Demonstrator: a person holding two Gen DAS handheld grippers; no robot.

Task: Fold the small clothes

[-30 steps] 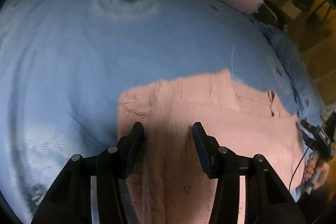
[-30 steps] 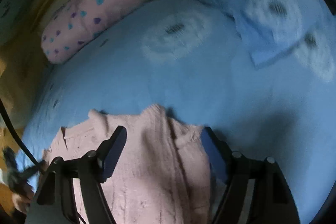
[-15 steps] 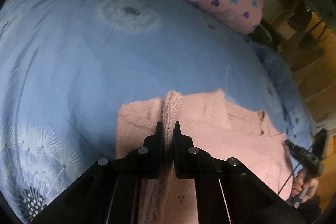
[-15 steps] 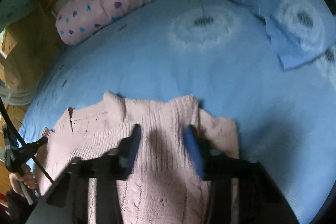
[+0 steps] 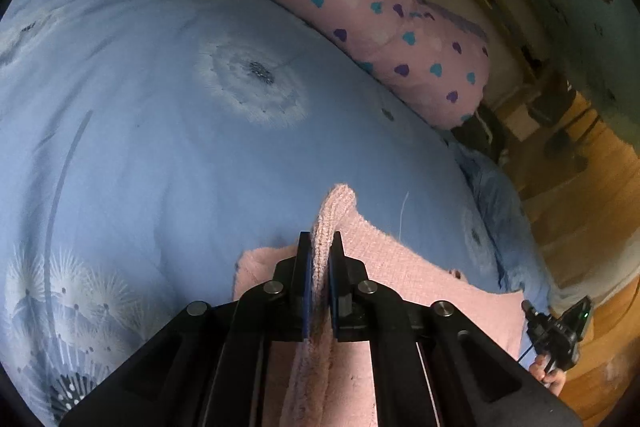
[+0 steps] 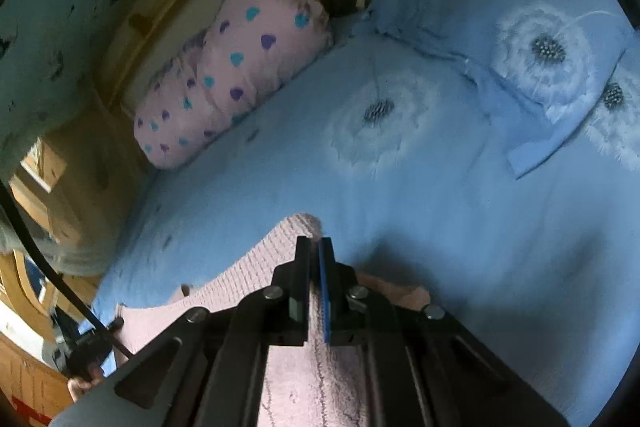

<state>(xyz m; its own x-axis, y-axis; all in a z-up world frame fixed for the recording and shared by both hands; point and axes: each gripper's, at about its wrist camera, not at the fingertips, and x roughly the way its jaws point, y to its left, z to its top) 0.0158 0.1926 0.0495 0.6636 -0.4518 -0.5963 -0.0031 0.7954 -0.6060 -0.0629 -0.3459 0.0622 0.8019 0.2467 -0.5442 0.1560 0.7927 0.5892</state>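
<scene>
A small pink knitted sweater lies on a blue bedspread. In the left wrist view my left gripper is shut on a pinched ridge of the sweater's edge, and the knit pokes up past the fingertips. In the right wrist view my right gripper is shut on another pinched fold of the same sweater, lifted a little off the bed. The rest of the garment sags down and away from both grips. The other gripper and the hand that holds it show at the lower right of the left wrist view.
The blue bedspread with white dandelion prints spreads ahead. A pink pillow with hearts lies at the far edge. A blue pillow sits at the right. Wooden bed frame and floor lie beyond.
Both grippers went from open over the flat sweater to shut on pinched folds of it. Both have risen, pulling the knit up off the bedspread.
</scene>
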